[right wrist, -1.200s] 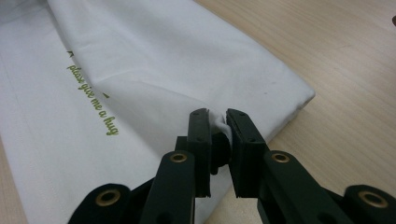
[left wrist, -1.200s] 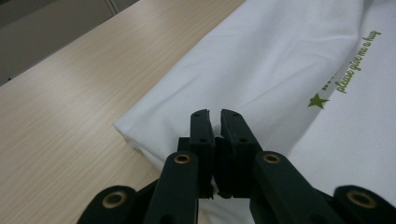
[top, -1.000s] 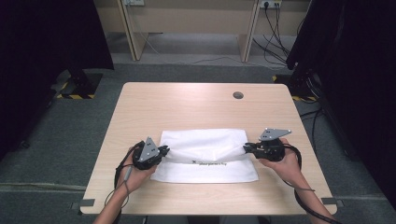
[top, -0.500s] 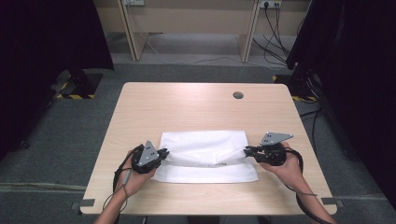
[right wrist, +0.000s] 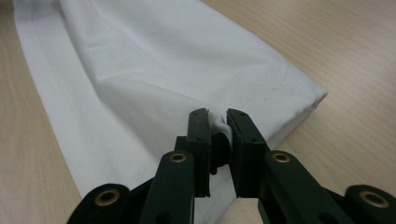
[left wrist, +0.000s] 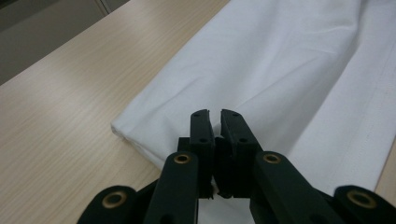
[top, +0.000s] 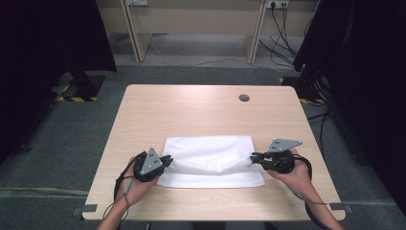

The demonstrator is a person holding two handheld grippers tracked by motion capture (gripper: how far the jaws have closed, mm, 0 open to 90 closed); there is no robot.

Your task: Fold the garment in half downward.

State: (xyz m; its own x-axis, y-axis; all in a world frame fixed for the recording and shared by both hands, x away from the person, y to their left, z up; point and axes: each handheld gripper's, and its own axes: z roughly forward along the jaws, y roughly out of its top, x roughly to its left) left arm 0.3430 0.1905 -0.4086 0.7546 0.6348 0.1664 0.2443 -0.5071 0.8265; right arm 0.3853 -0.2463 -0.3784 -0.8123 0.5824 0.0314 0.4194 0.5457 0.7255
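A white cloth (top: 210,153) lies folded on the near half of the wooden table (top: 191,110). My left gripper (top: 167,159) is at the cloth's left end, shut on a lifted upper layer. In the left gripper view the jaws meet at the left gripper (left wrist: 215,114), with the cloth (left wrist: 289,70) spread beyond and a sliver of white between them. My right gripper (top: 253,156) is shut on the same layer at the right end. The right gripper view shows a pinch of cloth (right wrist: 218,122) in the right gripper (right wrist: 217,116). The layer sags between the two hands.
A round cable hole (top: 244,97) sits in the table's far right part. Bare wood runs across the far half of the table. Beyond the table stand desk legs (top: 134,43) and floor cables (top: 282,28); dark curtains flank both sides.
Both grippers have drawn slightly toward the near edge of the table, taking the cloth's upper layer with them. The cloth's far edge now sits a little nearer.
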